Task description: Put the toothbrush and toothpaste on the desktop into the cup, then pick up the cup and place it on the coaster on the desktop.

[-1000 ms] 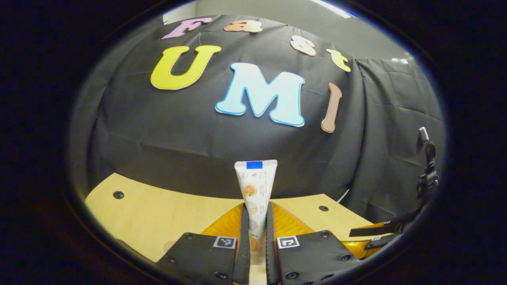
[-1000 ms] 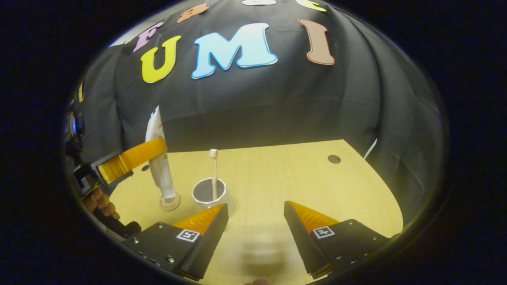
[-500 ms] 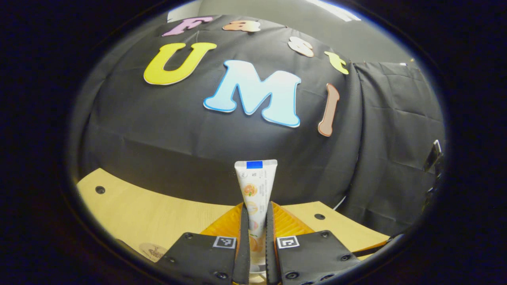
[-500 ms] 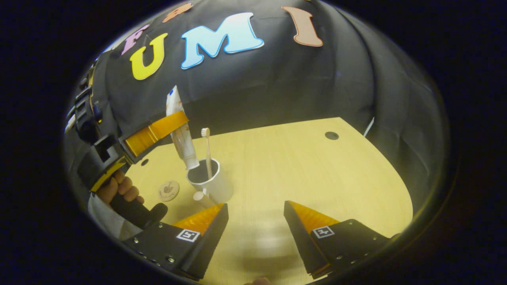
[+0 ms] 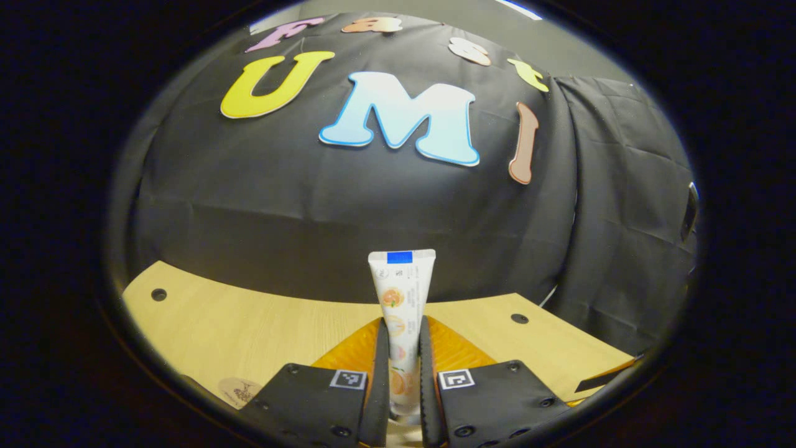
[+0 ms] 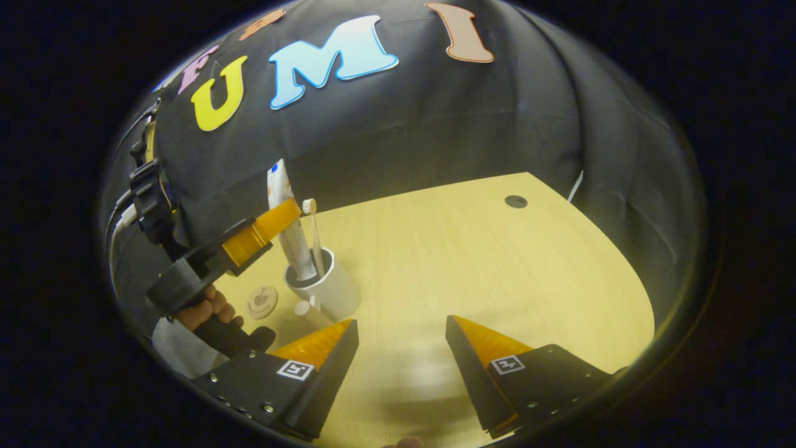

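My left gripper (image 5: 401, 339) is shut on a white toothpaste tube (image 5: 402, 292) that stands upright between its fingers. In the right gripper view the left gripper (image 6: 273, 219) holds the toothpaste tube (image 6: 287, 214) with its cap end down inside the white cup (image 6: 329, 287). A toothbrush (image 6: 313, 233) stands in the cup, head up. A round coaster (image 6: 262, 302) lies on the desk just left of the cup; the coaster (image 5: 238, 391) also lies at the lower left in the left gripper view. My right gripper (image 6: 401, 330) hangs open over the desk, right of the cup.
A hand (image 6: 205, 308) holds the left gripper's handle at the left of the right gripper view. The wooden desktop (image 6: 472, 261) has small dark holes (image 6: 515, 201) near its far edge. Black cloth walls close the back and sides.
The left gripper has carried the toothpaste rightward and down, from beside the cup to over it and then with its cap end inside. The right gripper stays open.
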`<state>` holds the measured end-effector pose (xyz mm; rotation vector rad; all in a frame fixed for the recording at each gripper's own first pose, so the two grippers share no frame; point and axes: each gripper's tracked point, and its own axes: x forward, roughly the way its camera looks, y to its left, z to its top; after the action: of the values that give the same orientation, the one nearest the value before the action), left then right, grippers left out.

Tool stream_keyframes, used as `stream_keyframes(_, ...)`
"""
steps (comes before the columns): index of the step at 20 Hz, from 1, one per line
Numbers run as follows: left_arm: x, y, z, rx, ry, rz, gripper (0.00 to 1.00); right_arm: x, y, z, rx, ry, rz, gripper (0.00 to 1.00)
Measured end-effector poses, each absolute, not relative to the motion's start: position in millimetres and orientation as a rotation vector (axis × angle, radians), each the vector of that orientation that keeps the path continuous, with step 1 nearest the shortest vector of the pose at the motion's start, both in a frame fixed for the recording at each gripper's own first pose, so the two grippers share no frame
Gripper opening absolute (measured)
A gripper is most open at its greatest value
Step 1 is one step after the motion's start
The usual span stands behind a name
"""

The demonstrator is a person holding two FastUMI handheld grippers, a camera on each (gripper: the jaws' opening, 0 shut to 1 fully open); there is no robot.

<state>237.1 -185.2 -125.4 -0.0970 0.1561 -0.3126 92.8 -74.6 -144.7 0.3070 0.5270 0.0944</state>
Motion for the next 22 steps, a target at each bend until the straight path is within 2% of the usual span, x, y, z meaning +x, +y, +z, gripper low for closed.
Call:
stream_keyframes(1, 235.4, -183.5, -126.0, -0.103, 0.161, -0.316, 0.28, 91.9, -73.8, -144.3, 0.305, 0.528, 0.098, 0.88)
stream_keyframes(3, 231.2, -185.7, -122.4, -0.137, 0.159, -0.331, 0.34, 91.6, -71.9, -144.4, 0.298, 0.530, 0.105, 0.88)
stream_keyframes(6, 227.1, -175.5, -120.0, -0.147, 0.160, -0.314, 0.57, 91.5, -69.2, -143.0, 0.295, 0.534, 0.112, 0.87)
stream_keyframes(7, 224.2, -175.9, -118.2, -0.156, 0.161, -0.324, 0.57, 90.8, -67.6, -142.6, 0.295, 0.534, 0.113, 0.87)
stream_keyframes(8, 223.6, -170.9, -117.4, -0.156, 0.158, -0.309, 0.72, 90.8, -66.2, -141.6, 0.296, 0.533, 0.115, 0.87)
stream_keyframes(9, 221.9, -170.0, -115.3, -0.157, 0.158, -0.308, 0.78, 91.4, -64.1, -140.6, 0.295, 0.534, 0.118, 0.87)
stream_keyframes(11, 220.3, -163.1, -112.4, -0.160, 0.158, -0.295, 0.81, 90.1, -63.0, -141.5, 0.290, 0.536, 0.125, 0.87)
stream_keyframes(14, 212.1, -154.0, -108.0, -0.164, 0.162, -0.278, 0.96, 92.8, -57.4, -137.0, 0.277, 0.532, 0.141, 0.87)
stream_keyframes(17, 203.3, -140.6, -99.6, -0.170, 0.155, -0.256, 0.96, 89.7, -45.5, -127.4, 0.253, 0.523, 0.159, 0.87)
stream_keyframes(18, 201.1, -136.7, -96.2, -0.173, 0.149, -0.252, 0.93, 90.9, -42.8, -123.9, 0.247, 0.518, 0.166, 0.87)
stream_keyframes(19, 197.3, -132.8, -91.3, -0.172, 0.143, -0.246, 0.96, 92.7, -39.8, -121.6, 0.241, 0.514, 0.173, 0.87)
stream_keyframes(22, 187.7, -118.5, -81.2, -0.167, 0.129, -0.222, 0.96, 97.2, -28.5, -116.6, 0.209, 0.514, 0.194, 0.87)
